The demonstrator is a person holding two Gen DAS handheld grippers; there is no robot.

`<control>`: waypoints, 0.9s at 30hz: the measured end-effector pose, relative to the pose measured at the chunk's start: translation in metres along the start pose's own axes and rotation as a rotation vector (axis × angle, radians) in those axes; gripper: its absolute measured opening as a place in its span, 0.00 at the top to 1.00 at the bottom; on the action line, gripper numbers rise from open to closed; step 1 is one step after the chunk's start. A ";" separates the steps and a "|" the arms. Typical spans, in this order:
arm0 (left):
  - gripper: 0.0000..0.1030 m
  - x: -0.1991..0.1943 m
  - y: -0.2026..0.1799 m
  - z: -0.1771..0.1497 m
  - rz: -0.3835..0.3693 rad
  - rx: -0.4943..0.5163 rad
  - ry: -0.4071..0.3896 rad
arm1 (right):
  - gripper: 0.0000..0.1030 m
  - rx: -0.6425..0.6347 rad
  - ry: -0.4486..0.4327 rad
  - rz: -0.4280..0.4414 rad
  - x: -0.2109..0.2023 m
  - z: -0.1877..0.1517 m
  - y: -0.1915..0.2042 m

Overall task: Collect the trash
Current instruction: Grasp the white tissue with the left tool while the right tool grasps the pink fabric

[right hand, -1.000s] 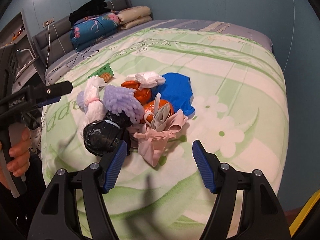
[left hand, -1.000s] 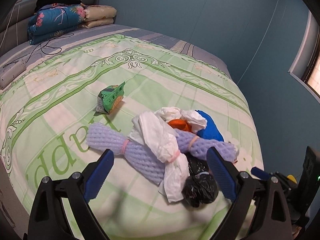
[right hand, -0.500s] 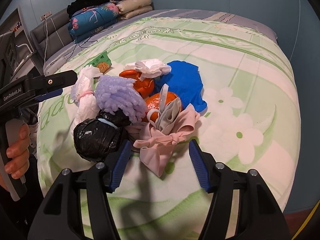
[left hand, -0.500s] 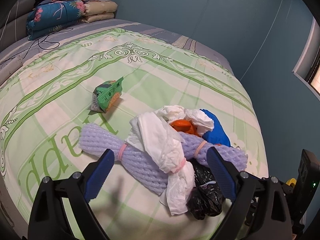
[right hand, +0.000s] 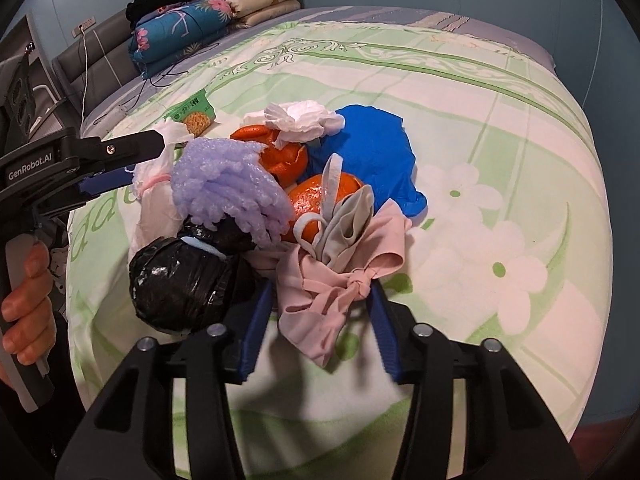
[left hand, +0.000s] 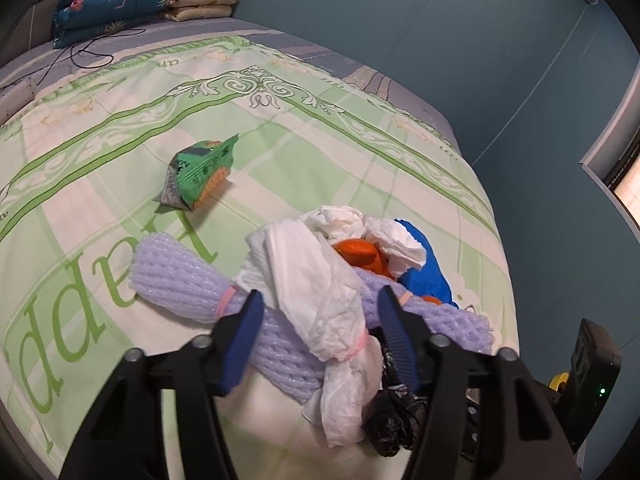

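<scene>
Trash pile [right hand: 280,200] is heaped near the bed's [left hand: 360,128] foot edge; left claw [left hand: 320,308], just closing, straddles the white bundle [left hand: 320,280] across the foam roll's long axis, right claw [right hand: 320,292] half-closed around the pink knotted rag [right hand: 340,280], neither visibly clamped.

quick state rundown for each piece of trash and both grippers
left gripper: jaws just closing, around white bag, no clear grip
right gripper: jaws just closing, around pink cloth, no clear grip
white bag: tied, draped over foam
pink cloth: knotted
black bag: tied shut
snack wrapper: crumpled, apart from pile

Bedroom: bed [left hand: 280,128], folded quilts [right hand: 180,28].
</scene>
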State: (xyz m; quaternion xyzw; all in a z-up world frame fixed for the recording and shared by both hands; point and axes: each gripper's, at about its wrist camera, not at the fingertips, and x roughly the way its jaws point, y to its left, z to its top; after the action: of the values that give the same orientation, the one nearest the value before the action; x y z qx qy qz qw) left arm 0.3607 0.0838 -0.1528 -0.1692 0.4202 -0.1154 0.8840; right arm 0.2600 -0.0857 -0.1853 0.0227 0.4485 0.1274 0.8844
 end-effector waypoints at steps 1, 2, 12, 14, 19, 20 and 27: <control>0.54 0.001 -0.003 0.000 0.004 0.015 0.000 | 0.61 -0.001 0.002 0.000 0.001 0.000 0.000; 0.59 0.003 -0.005 0.000 0.006 0.023 0.002 | 0.62 -0.004 0.004 0.001 0.002 0.000 0.001; 0.83 0.010 -0.008 0.000 -0.025 0.009 0.021 | 0.81 -0.008 0.016 0.006 0.000 -0.001 0.008; 0.84 0.004 -0.006 0.001 -0.040 -0.008 0.014 | 0.83 -0.003 0.014 0.012 -0.003 -0.002 0.007; 0.84 -0.017 0.001 0.001 -0.068 -0.029 -0.023 | 0.85 -0.008 -0.007 0.027 -0.019 -0.005 0.009; 0.84 -0.021 0.002 0.001 -0.070 -0.031 -0.032 | 0.85 -0.009 -0.010 0.031 -0.022 -0.006 0.010; 0.84 -0.050 0.019 -0.006 -0.050 -0.057 -0.073 | 0.85 -0.016 -0.022 0.087 -0.049 -0.013 0.016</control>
State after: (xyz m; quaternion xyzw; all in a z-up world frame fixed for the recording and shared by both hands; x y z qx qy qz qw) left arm 0.3263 0.1169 -0.1290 -0.2086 0.3862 -0.1191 0.8906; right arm 0.2187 -0.0833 -0.1520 0.0367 0.4364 0.1691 0.8830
